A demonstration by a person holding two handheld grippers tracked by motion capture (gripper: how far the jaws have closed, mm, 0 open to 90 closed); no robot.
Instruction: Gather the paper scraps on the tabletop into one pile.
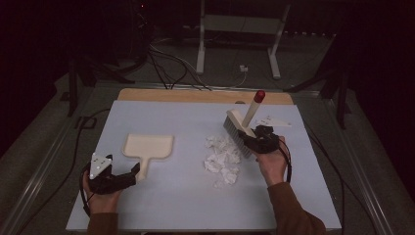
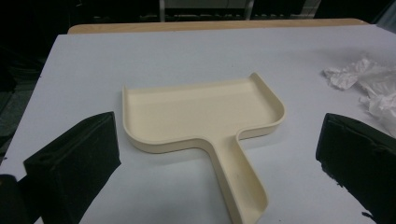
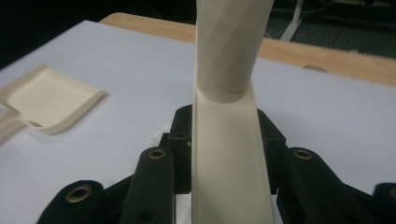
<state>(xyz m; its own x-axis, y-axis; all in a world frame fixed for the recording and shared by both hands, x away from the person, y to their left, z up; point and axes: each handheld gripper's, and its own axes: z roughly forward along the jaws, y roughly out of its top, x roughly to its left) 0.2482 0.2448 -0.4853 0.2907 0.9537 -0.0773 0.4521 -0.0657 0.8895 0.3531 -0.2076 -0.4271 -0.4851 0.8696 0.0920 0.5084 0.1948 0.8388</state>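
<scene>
Sweeping step: brush is clamped in right gripper; left gripper, spread, unladen; dustpan is to be grasped beside paper scraps.

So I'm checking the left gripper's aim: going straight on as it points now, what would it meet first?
Probably the cream dustpan: its handle lies between the left gripper's open jaws, pan just beyond. Height above the table is unclear.

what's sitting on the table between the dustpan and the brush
A heap of crumpled white paper lies between the dustpan and the brush, close against the bristles, as the high view shows.
</scene>
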